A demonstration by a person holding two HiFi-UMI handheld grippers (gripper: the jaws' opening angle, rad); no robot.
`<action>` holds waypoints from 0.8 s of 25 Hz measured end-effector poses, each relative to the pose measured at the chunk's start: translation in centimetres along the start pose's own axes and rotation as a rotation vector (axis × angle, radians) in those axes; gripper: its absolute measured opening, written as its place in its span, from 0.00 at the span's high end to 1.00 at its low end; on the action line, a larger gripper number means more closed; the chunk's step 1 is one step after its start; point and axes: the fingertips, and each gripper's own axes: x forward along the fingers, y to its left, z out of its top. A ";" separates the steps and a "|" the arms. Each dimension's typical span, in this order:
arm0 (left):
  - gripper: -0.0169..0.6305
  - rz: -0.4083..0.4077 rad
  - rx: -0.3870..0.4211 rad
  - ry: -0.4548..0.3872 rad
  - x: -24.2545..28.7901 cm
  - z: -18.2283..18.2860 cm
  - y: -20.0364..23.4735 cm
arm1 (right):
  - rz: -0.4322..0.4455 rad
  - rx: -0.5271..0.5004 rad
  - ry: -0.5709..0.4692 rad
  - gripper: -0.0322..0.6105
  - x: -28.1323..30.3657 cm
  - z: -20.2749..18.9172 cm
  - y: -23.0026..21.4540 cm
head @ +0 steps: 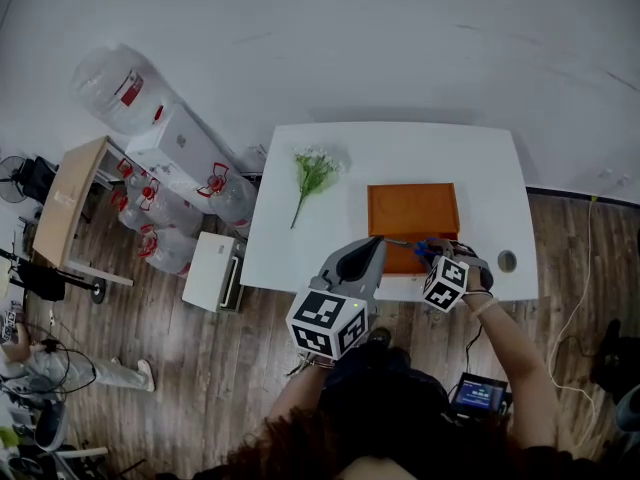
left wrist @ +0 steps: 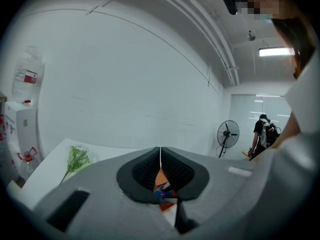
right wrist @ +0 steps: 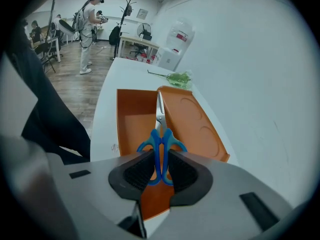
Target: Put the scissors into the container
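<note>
With the right gripper (right wrist: 160, 159) pinching the scissors (right wrist: 156, 143) by blue handles over the orange container (right wrist: 131, 126) mid-frame, lower tip-first inside the rim, then release; left gripper (left wrist: 160, 156) closed, empty.

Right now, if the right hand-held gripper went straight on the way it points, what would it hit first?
Most likely the orange container, reached first by the scissors it holds.

Office workroom: fan (left wrist: 227, 132), water jugs (head: 125, 90)
</note>
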 end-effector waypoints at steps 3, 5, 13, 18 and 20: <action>0.95 0.004 -0.006 0.003 -0.2 -0.3 0.2 | 0.021 0.005 0.027 0.83 0.9 -0.5 0.3; 0.95 0.004 -0.010 0.007 -0.3 -0.5 0.3 | 0.037 0.019 0.039 0.83 1.3 -0.7 0.5; 0.95 0.016 -0.026 0.021 -0.4 -1.0 1.0 | 0.067 0.017 0.071 0.83 2.8 -1.0 0.6; 0.95 0.014 -0.029 0.018 -0.3 -0.8 1.0 | 0.090 0.013 0.097 0.83 3.4 -1.2 0.4; 0.95 0.016 -0.032 0.021 -0.3 -1.0 1.2 | 0.098 0.015 0.101 0.83 3.8 -1.2 0.4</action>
